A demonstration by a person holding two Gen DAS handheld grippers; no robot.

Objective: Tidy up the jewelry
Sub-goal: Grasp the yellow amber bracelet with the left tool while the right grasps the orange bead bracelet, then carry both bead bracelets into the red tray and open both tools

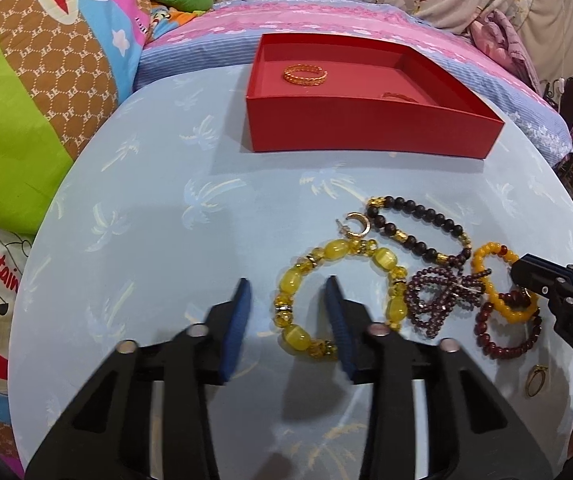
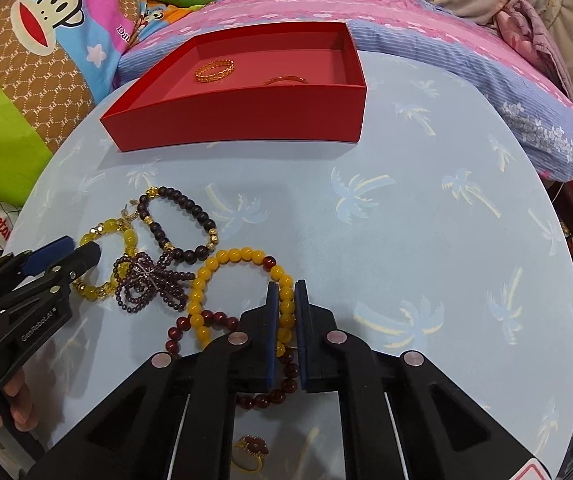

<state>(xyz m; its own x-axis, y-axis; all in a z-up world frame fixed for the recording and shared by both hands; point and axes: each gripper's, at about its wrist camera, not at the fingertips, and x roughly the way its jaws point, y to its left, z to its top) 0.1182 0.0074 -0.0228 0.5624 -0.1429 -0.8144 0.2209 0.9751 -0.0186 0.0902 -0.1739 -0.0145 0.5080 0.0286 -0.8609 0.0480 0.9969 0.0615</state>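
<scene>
A red box point(image 1: 366, 128) point(image 2: 246, 124) stands at the far side of the round table and holds a gold ring point(image 1: 305, 74) point(image 2: 214, 70) and a thin gold bangle point(image 2: 286, 80). A pile of bracelets lies on the table. My left gripper point(image 1: 288, 292) is open, its right finger inside the big yellow bead bracelet point(image 1: 298, 292) point(image 2: 98, 288). My right gripper point(image 2: 286, 292) is shut on the amber bead bracelet point(image 2: 222, 264) point(image 1: 486, 256). A dark bead bracelet point(image 1: 418, 220) point(image 2: 186, 220), a purple bead bundle point(image 1: 438, 296) point(image 2: 146, 284), a maroon bracelet point(image 1: 502, 344) point(image 2: 214, 318), a gold earring point(image 1: 356, 226) and a ring point(image 2: 250, 454) point(image 1: 536, 378) lie nearby.
The table point(image 1: 146, 240) point(image 2: 426, 220) has a pale blue palm-print cloth. Behind it are a bed with a pink and blue sheet point(image 1: 206, 40) and cartoon pillows point(image 1: 46, 80). The table's right half in the right wrist view holds nothing.
</scene>
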